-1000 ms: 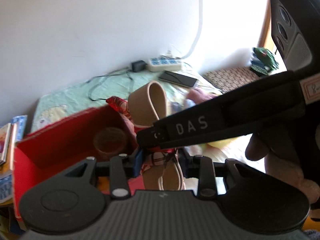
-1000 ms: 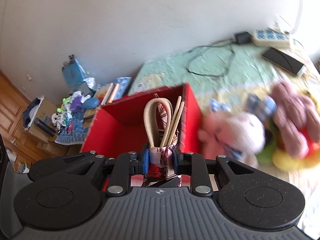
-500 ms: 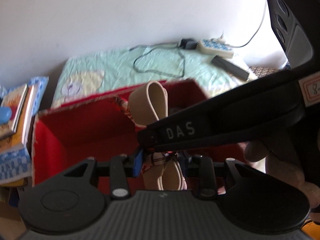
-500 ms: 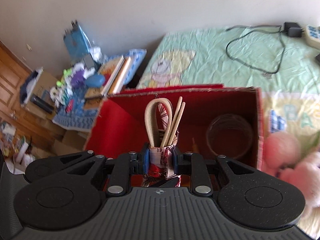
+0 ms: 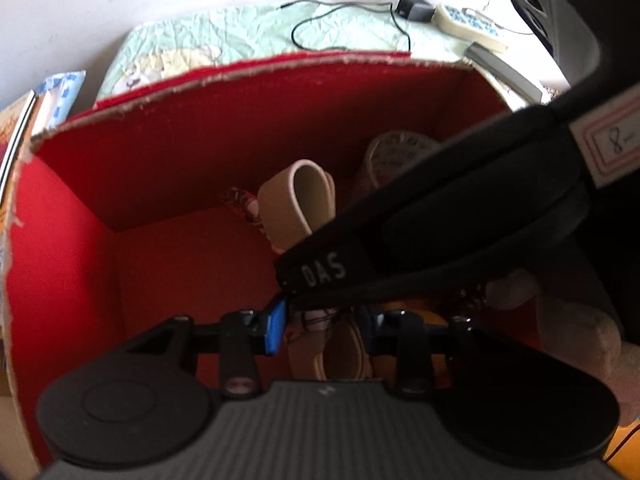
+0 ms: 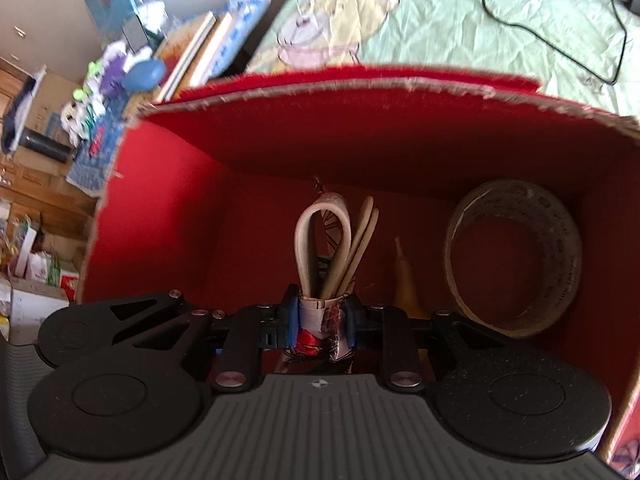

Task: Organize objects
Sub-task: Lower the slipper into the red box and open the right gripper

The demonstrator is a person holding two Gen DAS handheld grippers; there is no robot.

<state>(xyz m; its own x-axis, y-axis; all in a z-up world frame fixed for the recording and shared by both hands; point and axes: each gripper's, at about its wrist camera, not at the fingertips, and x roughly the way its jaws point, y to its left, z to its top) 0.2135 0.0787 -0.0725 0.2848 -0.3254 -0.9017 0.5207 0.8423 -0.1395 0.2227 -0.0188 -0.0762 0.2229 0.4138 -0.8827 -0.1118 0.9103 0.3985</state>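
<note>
Well, red box (image 6: pixel 360 140): one open-topped cardboard box with red inside walls and ragged edges, sitting on the bed (image 6: pixel 440 12).
Inside the box: one large ring of printed tape (image 6: pixel 514 256) leaning against the right-hand wall; one yellowish pointed thing (image 6: pixel 406 280) beside it, too hidden to name.
Bundle (image 6: pixel 324 312): one held thing, wrapped in red-and-white patterned cloth, with one beige looped strap (image 6: pixel 306 248) and two pale flat strips (image 6: pixel 360 236) standing up from it; it hangs within the box's opening, near the middle, left of the tape ring.
Right claw (image 6: pixel 320 316): its blue-padded fingers are pinched against the bundle's cloth wrap from both sides.
Left claw (image 5: pixel 324 328): narrowly parted, with the same bundle's lower end between the fingers; they seem to press on it, though the right-hand pad is dark and partly hidden.
Crossing the left view: the right tool's black body lies over the bundle, with a person's fingers (image 5: pixel 576 328) at its lower right.
Bed: pale green cartoon-print cover; one black cable (image 6: pixel 560 20) looped on it, one plug adapter (image 5: pixel 414 10), one white power strip (image 5: pixel 468 24).
Beside the bed: books (image 6: pixel 204 48) stacked on edge, and a clutter of small toys too blurred to count.
</note>
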